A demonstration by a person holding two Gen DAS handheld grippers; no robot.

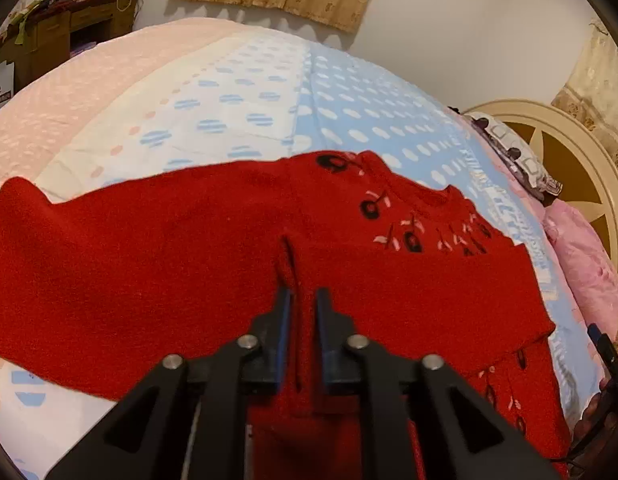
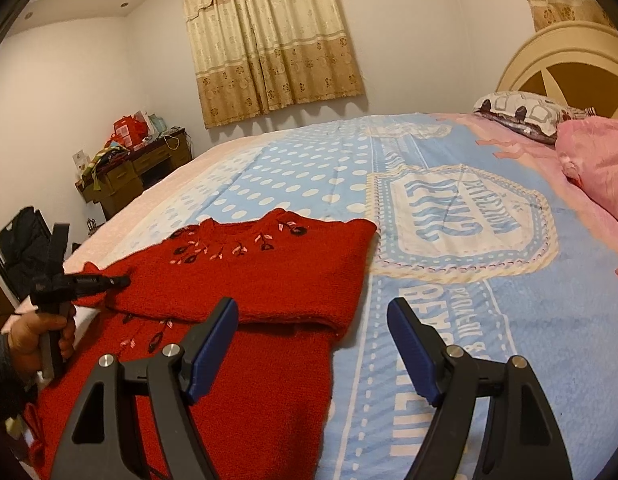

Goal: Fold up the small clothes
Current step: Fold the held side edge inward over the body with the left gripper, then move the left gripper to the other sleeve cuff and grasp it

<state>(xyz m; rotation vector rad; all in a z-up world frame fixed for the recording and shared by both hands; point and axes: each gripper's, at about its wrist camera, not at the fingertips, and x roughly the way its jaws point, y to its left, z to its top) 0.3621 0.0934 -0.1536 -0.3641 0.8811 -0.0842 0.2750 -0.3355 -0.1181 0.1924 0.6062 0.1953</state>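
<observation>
Knitwear filled the left wrist view: the left gripper pinched a ridge of the red sweater on the bed. In the right wrist view, the right gripper hung spread, sweater lying left of its jaws.

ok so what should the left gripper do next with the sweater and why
Probably carry the pinched fold across the body. The left gripper is shut on a ridge of the red sweater, whose top half already lies folded over the lower part. The right gripper hangs open above the bedspread, holding nothing.
</observation>
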